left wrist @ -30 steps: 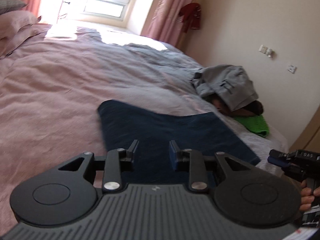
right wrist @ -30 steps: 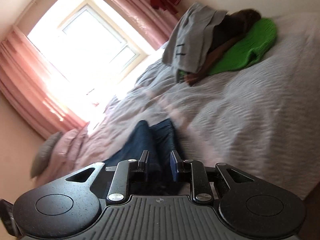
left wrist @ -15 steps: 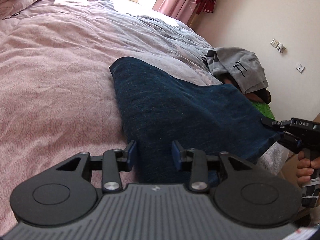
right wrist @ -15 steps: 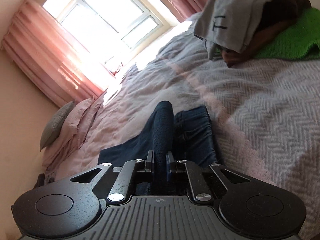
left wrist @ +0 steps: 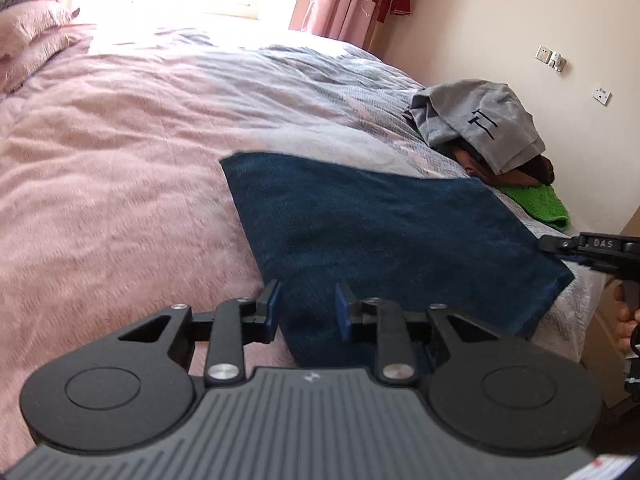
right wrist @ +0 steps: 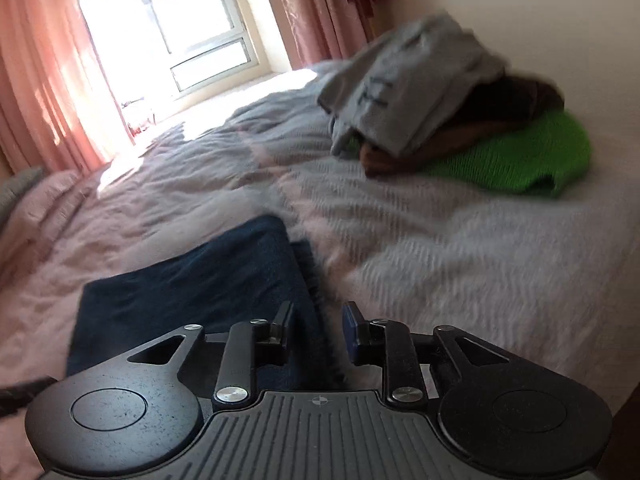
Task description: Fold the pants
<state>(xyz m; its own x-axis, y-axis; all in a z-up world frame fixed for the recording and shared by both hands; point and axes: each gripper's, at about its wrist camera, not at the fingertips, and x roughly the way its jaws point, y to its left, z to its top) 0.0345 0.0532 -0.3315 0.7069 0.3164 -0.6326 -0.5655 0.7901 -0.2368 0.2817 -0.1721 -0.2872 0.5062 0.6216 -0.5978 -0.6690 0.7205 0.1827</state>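
Left wrist view: I am looking along my left tool (left wrist: 307, 312) at the pants (left wrist: 384, 236), which are lying flat on the bed (left wrist: 120, 160) near its right edge and close to the near edge; the dark blue cloth is spreading as a broad folded slab, its long axis running from the far-left corner of the cloth, out toward the middle of the bed, down to the right corner by the bed's right edge; my left tool's jaws have just been closing a little, yet they are standing apart with a clear gap, and the cloth is showing through that gap, just beyond the pads, rather than pinched between them; my right tool (left wrist: 560, 246) is coming in from the right, its tip sitting just at the pants' right corner, a hand (left wrist: 626, 324) gripping it below.

Right wrist view: I am seeing the right tool (right wrist: 318, 328) with jaws that have just been opening, now spread and gripping nothing; the pants' right edge is running straight away from it, just left of the gap, so I am judging this tool the nearer one to that edge; a grey garment (right wrist: 408, 92) and a green knit (right wrist: 520, 160) are lying well apart, toward the far right of the bed.
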